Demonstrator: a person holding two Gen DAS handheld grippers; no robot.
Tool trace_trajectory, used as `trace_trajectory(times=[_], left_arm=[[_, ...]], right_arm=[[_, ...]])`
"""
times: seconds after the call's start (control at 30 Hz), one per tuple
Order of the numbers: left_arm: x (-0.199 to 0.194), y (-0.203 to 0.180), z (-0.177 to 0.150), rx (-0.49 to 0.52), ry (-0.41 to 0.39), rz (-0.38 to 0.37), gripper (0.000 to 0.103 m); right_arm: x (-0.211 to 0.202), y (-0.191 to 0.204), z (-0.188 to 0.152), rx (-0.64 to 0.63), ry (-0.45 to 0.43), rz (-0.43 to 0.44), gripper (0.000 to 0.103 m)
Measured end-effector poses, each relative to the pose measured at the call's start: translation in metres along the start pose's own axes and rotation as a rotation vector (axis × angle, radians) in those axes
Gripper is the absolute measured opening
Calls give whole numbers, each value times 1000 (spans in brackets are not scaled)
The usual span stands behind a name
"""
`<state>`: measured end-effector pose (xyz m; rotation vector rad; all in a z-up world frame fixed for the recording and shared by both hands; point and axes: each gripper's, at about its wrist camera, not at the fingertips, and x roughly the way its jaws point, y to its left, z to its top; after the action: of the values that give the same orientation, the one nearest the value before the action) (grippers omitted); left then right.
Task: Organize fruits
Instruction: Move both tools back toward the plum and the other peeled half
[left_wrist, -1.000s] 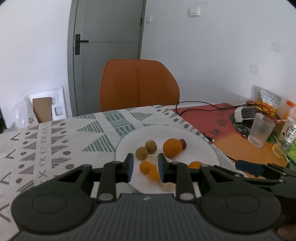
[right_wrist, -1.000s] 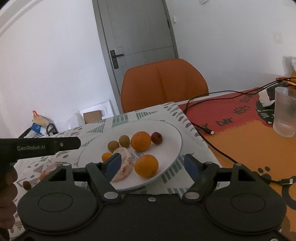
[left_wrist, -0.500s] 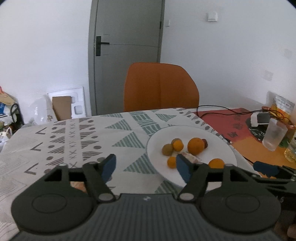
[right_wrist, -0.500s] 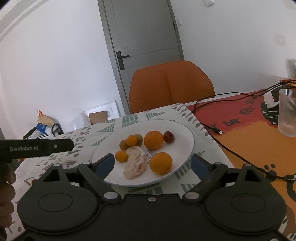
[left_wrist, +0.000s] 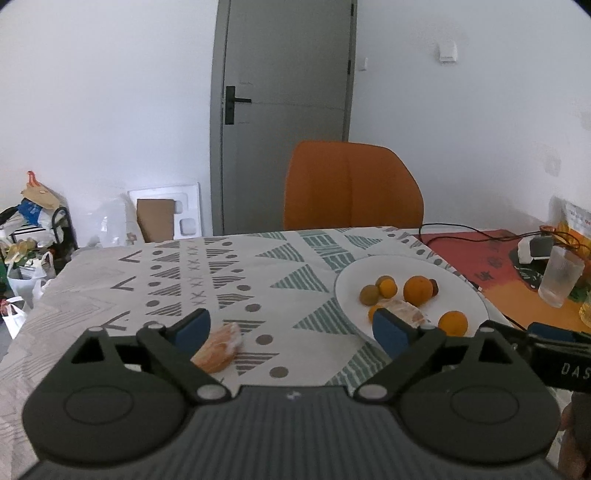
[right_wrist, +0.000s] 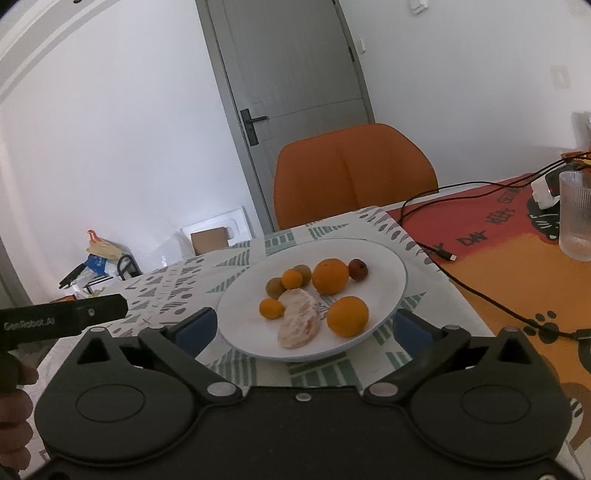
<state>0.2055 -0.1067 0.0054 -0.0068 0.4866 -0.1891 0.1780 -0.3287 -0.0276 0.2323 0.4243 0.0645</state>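
Left wrist view first: the left gripper (left_wrist: 288, 326) has its jaws spreading wide, where a second ago they were nearly together over the fruit on the plate. Nothing is pressed between them now. A peeled orange piece (left_wrist: 218, 351) lies on the patterned cloth of the worktop (left_wrist: 229, 273), just beside the left blue pad (left_wrist: 192, 328) and not gripped by it. This gripper has also drawn back and to the left, so the white plate (left_wrist: 469, 299) now sits off to its right instead of straight ahead.

From the right wrist view, the right gripper (right_wrist: 303, 328) is opening too, its jaws far apart and empty, with the plate's near rim (right_wrist: 258, 352) between the pads. On the plate lie a peeled orange half (right_wrist: 298, 325), two whole oranges (right_wrist: 330, 276), two small orange fruits, two greenish ones and a dark red one.

My reading is that both grippers have just let go, so most of the fruit is gathered on the plate. The piece on the cloth looks like the one left out, and the left gripper is best placed to take it.
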Motion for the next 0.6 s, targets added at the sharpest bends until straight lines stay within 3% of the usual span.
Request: trace_trajectory(times=[0.6], left_arm=[[-45,34,-9,-69,-58,100,97]], right_arm=[[-14,28,-4,-33,28,85,103]])
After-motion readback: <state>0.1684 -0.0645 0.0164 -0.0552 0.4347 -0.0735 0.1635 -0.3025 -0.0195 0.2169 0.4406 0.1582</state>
